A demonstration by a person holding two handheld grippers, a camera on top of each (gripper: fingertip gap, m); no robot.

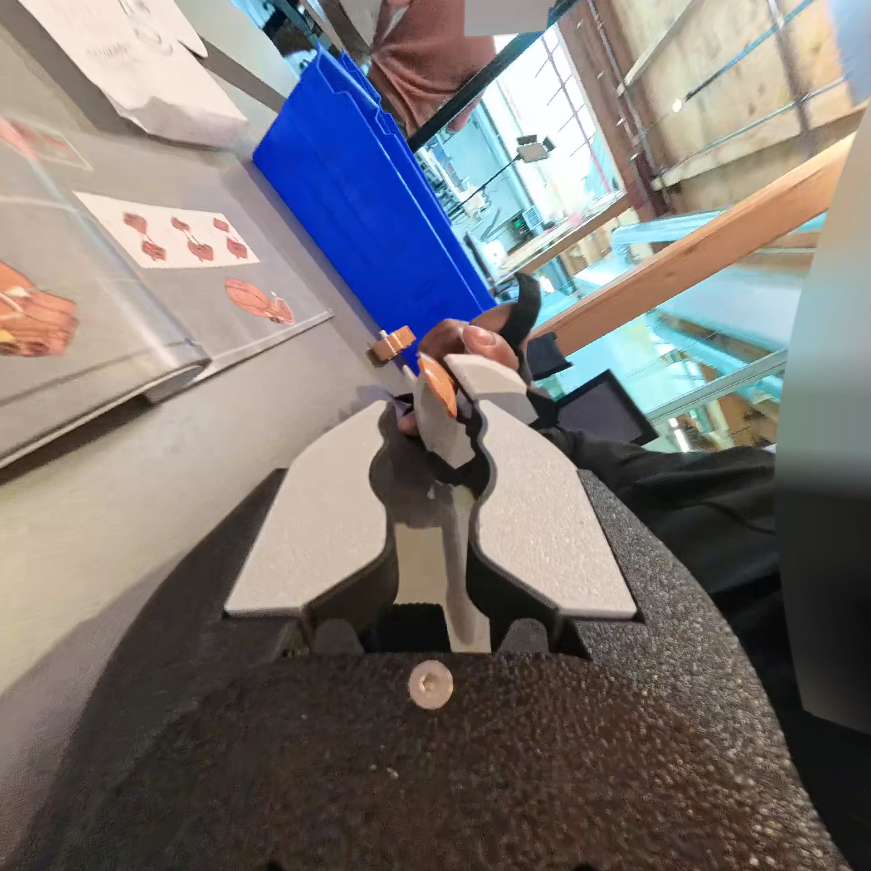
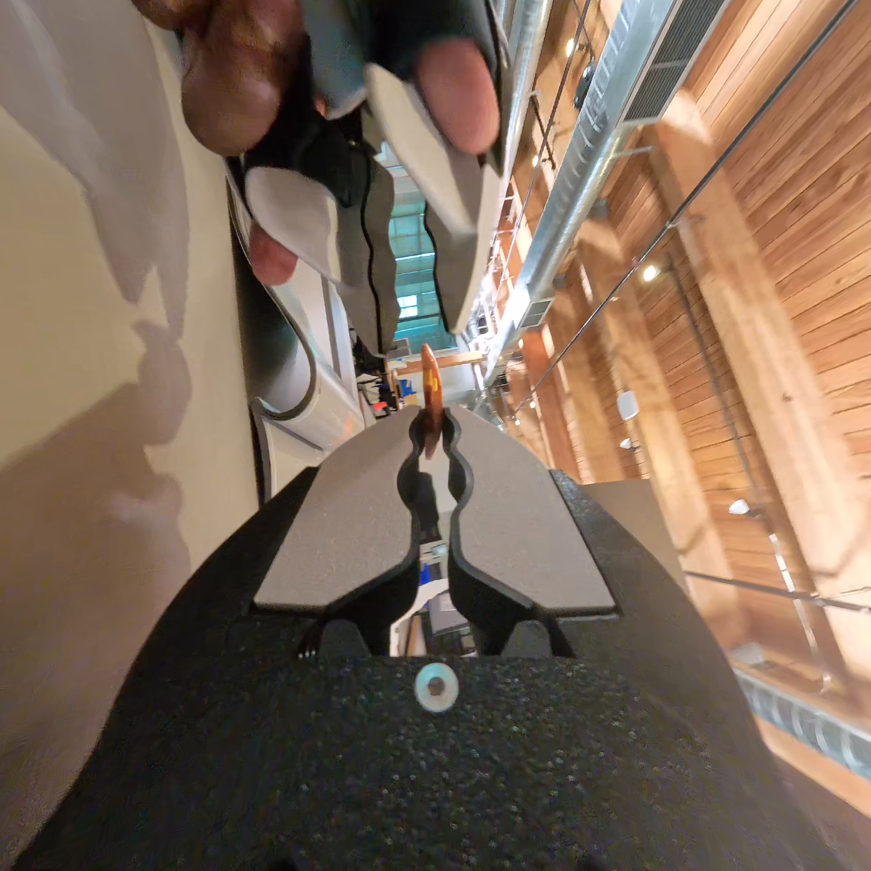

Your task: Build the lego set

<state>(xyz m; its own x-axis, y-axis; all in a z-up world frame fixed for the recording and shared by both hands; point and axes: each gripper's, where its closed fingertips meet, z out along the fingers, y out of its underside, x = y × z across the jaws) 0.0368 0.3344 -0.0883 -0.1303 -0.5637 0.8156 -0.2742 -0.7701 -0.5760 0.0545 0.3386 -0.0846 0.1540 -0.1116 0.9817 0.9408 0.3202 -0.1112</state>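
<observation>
Tongs of the right gripper pinched a thin orange-brown disc edge-on. Left tongs stood apart, empty, just beside it. A second brown piece lay on the grey desk near a blue bin. A steady, squarely centred pinch seemed wise.

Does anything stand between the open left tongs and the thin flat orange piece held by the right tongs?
Partly: one grey finger of the right tongs lies within the left tongs' opening, before the thin flat orange piece, hiding its lower part.
</observation>
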